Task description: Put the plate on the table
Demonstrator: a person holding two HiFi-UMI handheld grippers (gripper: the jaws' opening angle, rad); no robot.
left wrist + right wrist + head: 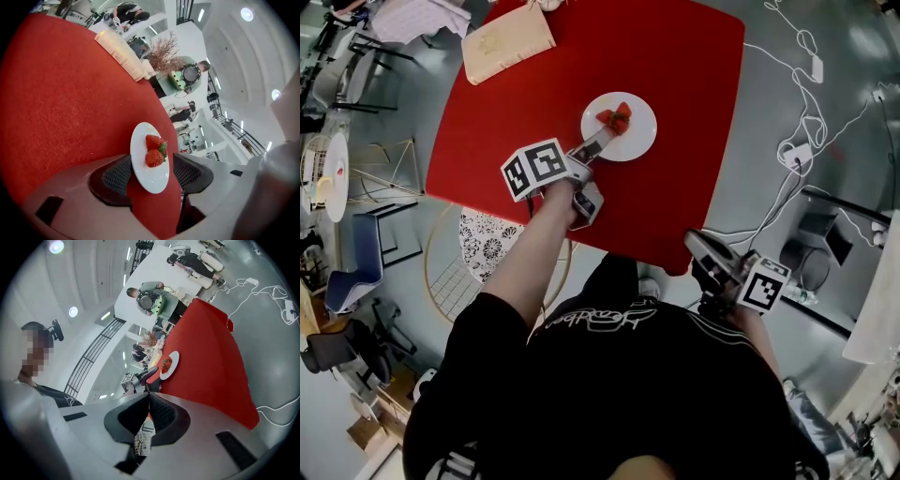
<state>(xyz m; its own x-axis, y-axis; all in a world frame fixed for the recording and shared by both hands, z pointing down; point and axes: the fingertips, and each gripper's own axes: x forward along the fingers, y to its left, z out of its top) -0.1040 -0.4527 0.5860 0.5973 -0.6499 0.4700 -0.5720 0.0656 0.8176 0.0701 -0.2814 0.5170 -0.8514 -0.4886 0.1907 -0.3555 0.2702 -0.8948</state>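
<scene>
Placement appears complete: the plate (634,142), carrying strawberries (616,118), lies flat on the red table (684,75), towards its middle. The left gripper (593,146) stands with jaws spread at the plate's near rim, red cloth showing beside the plate, though whether one jaw touches the rim cannot be confirmed. The right gripper (692,240) hangs off the near corner, jaws together and empty; only withdrawal seems left.
</scene>
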